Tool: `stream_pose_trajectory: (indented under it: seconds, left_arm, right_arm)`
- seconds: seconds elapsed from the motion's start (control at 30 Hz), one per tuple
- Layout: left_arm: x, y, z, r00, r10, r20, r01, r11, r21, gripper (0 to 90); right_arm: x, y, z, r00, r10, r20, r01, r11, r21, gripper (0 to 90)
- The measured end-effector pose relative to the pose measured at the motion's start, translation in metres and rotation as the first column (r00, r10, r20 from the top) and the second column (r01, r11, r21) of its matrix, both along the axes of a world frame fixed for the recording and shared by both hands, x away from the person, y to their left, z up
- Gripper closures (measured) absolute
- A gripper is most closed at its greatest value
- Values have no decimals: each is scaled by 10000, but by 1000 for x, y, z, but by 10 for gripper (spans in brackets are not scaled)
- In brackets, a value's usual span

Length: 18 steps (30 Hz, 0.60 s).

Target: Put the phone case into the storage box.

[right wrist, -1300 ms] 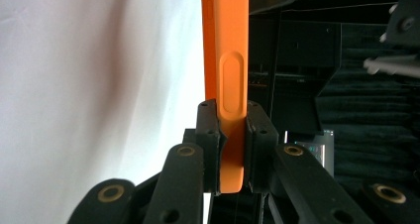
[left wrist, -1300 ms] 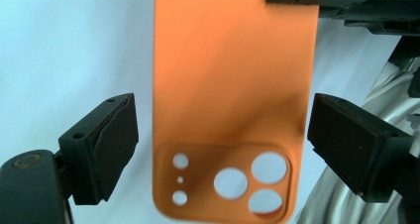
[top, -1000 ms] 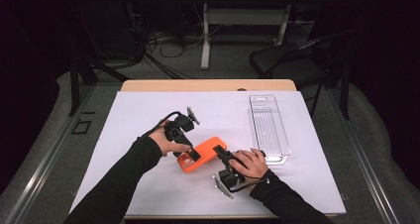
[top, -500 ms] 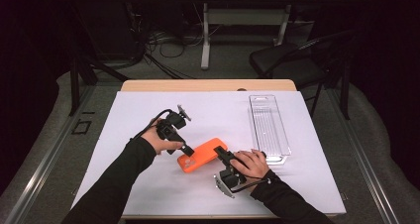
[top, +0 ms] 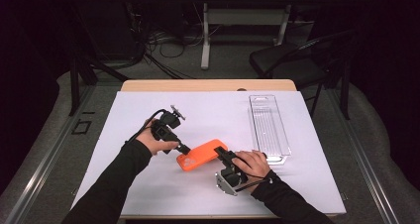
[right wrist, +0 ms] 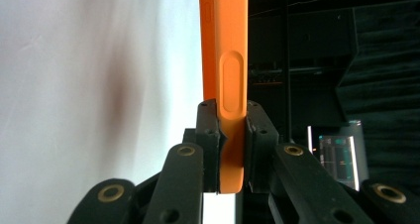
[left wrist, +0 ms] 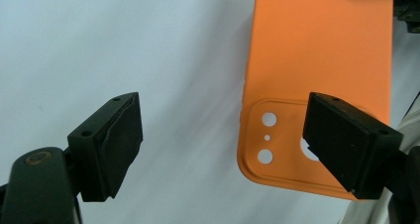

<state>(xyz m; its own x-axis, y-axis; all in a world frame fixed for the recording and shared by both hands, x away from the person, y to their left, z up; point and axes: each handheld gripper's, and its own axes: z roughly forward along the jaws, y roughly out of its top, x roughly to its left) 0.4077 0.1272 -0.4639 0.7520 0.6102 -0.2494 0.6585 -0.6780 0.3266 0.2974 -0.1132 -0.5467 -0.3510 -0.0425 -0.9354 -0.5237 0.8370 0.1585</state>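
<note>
An orange phone case [top: 202, 155] lies tilted over the white table cover, its camera cut-out end towards the left. My right gripper [top: 226, 157] is shut on its right end; in the right gripper view the jaws [right wrist: 231, 144] pinch the case [right wrist: 222, 45] by its edge. My left gripper [top: 183, 149] sits at the cut-out end. In the left gripper view its jaws [left wrist: 223, 115] stand wide apart. One jaw is over the bare table and the other in front of the case [left wrist: 317, 55] near the round holes, with neither pressing on it.
A clear plastic package [top: 268, 126] lies at the right of the white cover [top: 307, 184]. A strip of wooden table edge [top: 208, 85] runs along the back. Behind it stand a dark chair [top: 297, 65] and a desk frame with cables on the floor.
My left gripper has slid a little to the left along the case's cut-out end. The right gripper and the case have stayed where they were.
</note>
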Motion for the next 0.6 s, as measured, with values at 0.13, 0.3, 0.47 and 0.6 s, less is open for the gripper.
stream_pose_trajectory:
  seconds: [0.13, 0.3, 0.47, 0.6]
  left_arm:
    - [1, 1, -2, 10000, 44, -27, -44, 10000, -35, 155]
    - [1, 2, -2, 9999, 121, -46, -121, 9999, -50, 156]
    - [4, 7, -4, 9996, 290, -16, -290, 9995, 85, 158]
    - [5, 13, -4, 9990, 453, -40, -453, 9990, 15, 158]
  right_arm:
    - [2, -1, 2, 9991, -11, -420, 25, 9995, 323, 804]
    - [3, -2, 6, 9941, -109, -1080, 193, 9969, 765, 805]
    - [1, -5, 8, 9860, 36, -1669, 146, 9941, 1075, 805]
    - [1, -7, 10, 9710, 45, -2390, 360, 9857, 1646, 805]
